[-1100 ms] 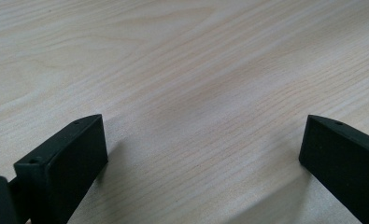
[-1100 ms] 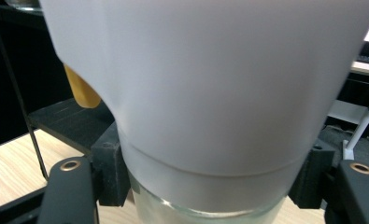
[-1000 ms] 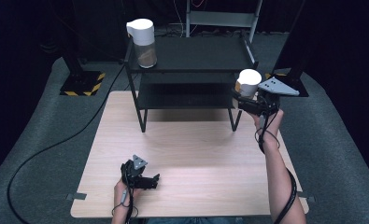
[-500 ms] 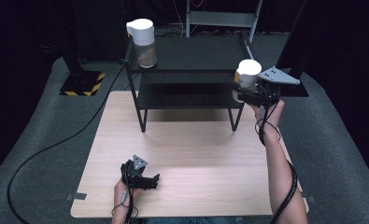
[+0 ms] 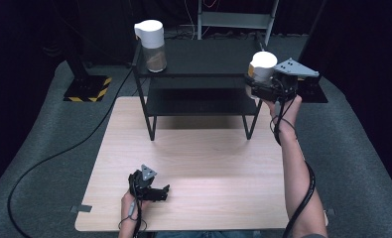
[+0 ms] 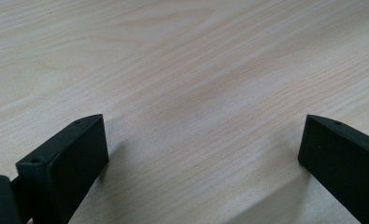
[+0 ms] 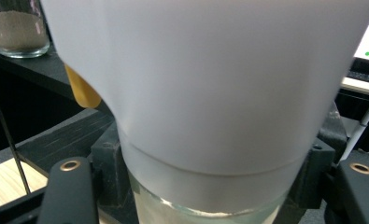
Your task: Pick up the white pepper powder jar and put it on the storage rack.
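White-lidded glass jar (image 7: 210, 93) clamped between black jaws; second jar (image 7: 16, 28) behind, probably holding sand, on black shelf (image 7: 56, 135).

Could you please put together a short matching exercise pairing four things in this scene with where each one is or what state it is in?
Things:
1. clear glass jar with white lid
2. second white-lidded glass jar
3. left gripper
4. black two-tier metal shelf

Places or states:
A. open, low over the light wooden table
B. standing on the table's far edge
C. gripped by the right gripper
D. on the shelf's top left corner

Pairs: 1-D, 2-C, 3-A, 4-B
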`<state>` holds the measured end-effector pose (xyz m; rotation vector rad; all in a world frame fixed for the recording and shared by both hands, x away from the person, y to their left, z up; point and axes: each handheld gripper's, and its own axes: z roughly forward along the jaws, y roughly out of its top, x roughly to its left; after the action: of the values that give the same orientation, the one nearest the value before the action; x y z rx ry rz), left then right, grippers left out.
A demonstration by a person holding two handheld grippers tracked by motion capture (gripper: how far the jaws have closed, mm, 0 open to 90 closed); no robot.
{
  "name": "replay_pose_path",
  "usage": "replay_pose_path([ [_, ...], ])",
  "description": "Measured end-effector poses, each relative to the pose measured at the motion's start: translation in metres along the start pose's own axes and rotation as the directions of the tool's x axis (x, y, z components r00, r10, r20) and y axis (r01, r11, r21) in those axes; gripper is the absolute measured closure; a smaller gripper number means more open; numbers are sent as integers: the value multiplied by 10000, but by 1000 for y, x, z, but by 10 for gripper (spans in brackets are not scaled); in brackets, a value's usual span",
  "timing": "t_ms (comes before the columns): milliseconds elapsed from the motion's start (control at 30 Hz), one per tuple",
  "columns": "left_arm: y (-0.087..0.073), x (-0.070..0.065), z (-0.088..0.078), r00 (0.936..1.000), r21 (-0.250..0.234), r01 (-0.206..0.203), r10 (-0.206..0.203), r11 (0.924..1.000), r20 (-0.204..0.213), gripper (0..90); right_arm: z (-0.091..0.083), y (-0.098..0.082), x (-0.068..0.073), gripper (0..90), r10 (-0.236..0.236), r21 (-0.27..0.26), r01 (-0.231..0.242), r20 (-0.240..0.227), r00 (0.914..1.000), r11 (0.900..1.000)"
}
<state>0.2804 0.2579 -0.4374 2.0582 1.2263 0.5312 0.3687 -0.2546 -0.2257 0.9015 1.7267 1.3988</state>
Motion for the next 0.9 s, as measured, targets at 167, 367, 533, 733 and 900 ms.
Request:
replay_pose_path([
  [167, 0, -1, 0, 10000, -13, 0, 0, 10000, -19, 12, 4, 6, -2, 301, -25, 70, 25, 3, 10000, 10000],
  [367, 0, 0, 0, 10000, 1, 21, -21, 10000, 15, 13, 8, 18, -2, 300, -208, 121, 207, 54, 9998, 9997],
  [533, 0, 0, 0, 10000, -10, 9, -9, 10000, -5, 13, 10, 28, -6, 301, -144, 60, 144, 3, 9999, 9999],
  [733, 0, 1, 0, 10000, 3, 16, -16, 10000, 25, 13, 10, 38, -7, 301, -129, -34, 129, -120, 9998, 9999],
  [900, 0, 1, 0, 10000, 1, 25, -25, 10000, 31, 14, 10, 42, -8, 301, -125, -137, 122, -230, 9997, 9998],
])
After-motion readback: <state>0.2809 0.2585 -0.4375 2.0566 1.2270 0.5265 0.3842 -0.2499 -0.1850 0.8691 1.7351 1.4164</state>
